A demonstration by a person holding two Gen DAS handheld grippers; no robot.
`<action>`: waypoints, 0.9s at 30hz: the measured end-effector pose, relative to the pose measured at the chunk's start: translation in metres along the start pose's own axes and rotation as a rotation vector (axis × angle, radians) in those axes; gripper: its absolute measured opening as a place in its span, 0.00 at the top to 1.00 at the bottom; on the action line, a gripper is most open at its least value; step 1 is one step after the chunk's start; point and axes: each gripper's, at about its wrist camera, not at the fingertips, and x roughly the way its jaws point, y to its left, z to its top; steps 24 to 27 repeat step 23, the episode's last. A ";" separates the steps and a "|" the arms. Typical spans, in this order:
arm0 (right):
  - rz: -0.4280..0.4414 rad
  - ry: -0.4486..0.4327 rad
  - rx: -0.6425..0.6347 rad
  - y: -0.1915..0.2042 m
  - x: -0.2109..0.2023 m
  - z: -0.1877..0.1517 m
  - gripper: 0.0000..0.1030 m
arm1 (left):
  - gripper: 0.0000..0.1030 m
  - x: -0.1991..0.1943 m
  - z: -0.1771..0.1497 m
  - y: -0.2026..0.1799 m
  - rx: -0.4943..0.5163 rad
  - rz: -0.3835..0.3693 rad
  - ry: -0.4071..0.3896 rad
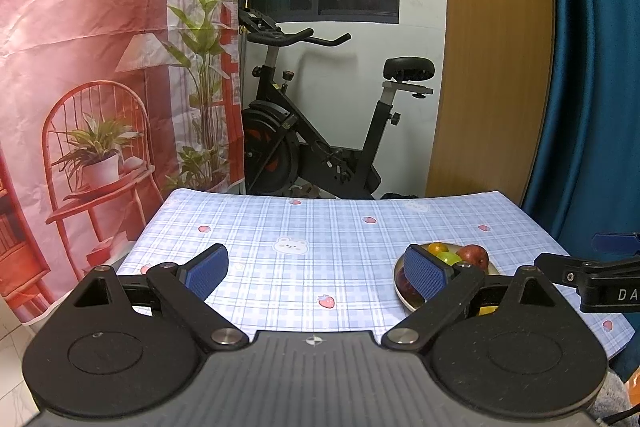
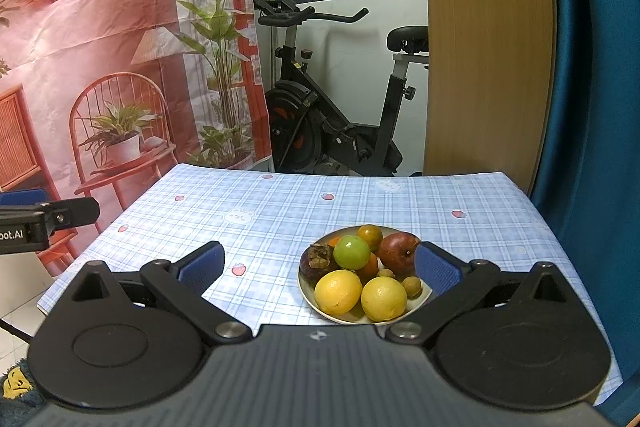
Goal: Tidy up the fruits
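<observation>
Fruits [image 2: 360, 275] are sitting piled in a shallow round cream plate [image 2: 306, 293] near the checked table's right edge; I'm holding left gripper [image 1: 316, 273] and right gripper [image 2: 318, 269] spread wide, gripping nothing, likely ready.

Exercise bike [image 2: 336, 115], teal curtain [image 2: 592, 107] — printed backdrop [image 2: 100, 47]

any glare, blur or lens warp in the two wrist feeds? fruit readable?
Left wrist: strong fisheye bend on the tablecloth far edge, dark vignette in the corners, no motion blur; the left hand-held gripper hides most of the fruit bowl. Right wrist: same warp, sharp; small highlights on the green fruit and red apple; right hand-held gripper open, bowl readable.
</observation>
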 end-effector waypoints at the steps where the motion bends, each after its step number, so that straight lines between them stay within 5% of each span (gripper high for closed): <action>1: -0.001 0.000 -0.001 0.001 0.000 0.000 0.00 | 0.07 0.000 0.000 0.000 0.000 0.000 0.000; 27: -0.004 -0.011 -0.010 -0.006 0.000 0.005 0.00 | 0.06 -0.005 0.000 0.007 -0.003 -0.004 -0.014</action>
